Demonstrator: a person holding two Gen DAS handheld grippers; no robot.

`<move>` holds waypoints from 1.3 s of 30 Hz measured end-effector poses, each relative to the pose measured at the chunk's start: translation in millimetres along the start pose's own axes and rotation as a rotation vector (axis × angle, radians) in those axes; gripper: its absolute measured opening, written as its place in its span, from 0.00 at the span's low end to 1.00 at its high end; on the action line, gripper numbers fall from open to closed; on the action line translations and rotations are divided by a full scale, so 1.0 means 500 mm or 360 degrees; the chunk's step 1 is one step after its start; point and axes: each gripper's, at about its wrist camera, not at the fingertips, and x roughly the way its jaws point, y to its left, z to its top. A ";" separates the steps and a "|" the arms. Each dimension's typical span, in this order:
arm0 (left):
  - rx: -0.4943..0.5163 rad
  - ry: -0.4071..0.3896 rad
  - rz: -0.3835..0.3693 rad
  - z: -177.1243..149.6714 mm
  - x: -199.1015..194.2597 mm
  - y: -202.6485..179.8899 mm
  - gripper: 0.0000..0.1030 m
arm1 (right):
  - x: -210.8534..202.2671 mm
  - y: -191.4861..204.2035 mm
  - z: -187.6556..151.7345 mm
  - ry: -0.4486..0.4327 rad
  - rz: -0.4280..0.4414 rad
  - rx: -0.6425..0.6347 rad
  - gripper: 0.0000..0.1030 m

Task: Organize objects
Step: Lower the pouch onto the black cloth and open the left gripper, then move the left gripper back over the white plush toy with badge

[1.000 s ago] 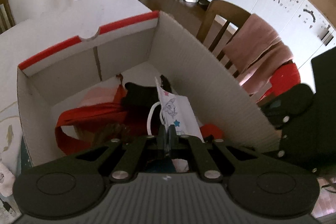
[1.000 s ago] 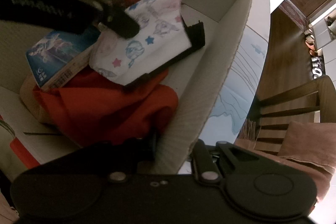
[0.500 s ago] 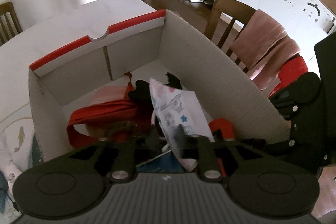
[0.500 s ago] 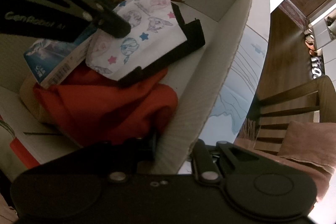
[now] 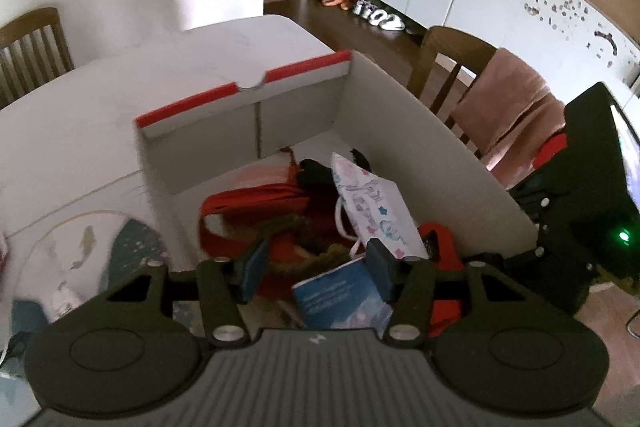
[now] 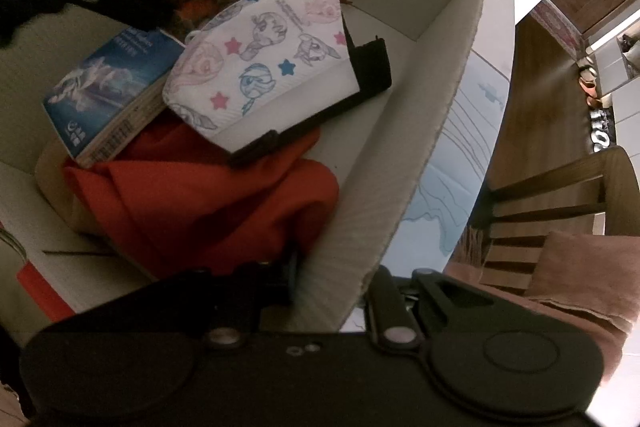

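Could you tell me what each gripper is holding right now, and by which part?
The left gripper holds nothing; its jaws are opening. The right gripper clamps the cardboard box by its side wall's rim.

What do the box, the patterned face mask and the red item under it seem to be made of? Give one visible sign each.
Box: corrugated cardboard, matt; fluted ridges show on its wall and cut edge.
Patterned face mask: probably soft non-woven fabric; printed surface, stitched edge.
Red item: woven cloth, matt; it lies in soft folds.
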 end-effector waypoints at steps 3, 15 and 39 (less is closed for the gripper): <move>-0.0026 -0.0021 0.0013 -0.010 -0.029 0.015 0.52 | 0.000 0.000 0.002 0.0005 -0.0006 -0.0004 0.13; -0.0183 -0.0103 0.0157 -0.076 -0.149 0.128 0.62 | 0.001 0.003 0.006 0.0016 -0.0013 -0.0001 0.13; -0.0486 -0.0004 0.0527 -0.201 -0.110 0.370 0.80 | 0.007 -0.004 0.009 0.0062 -0.0010 0.0055 0.14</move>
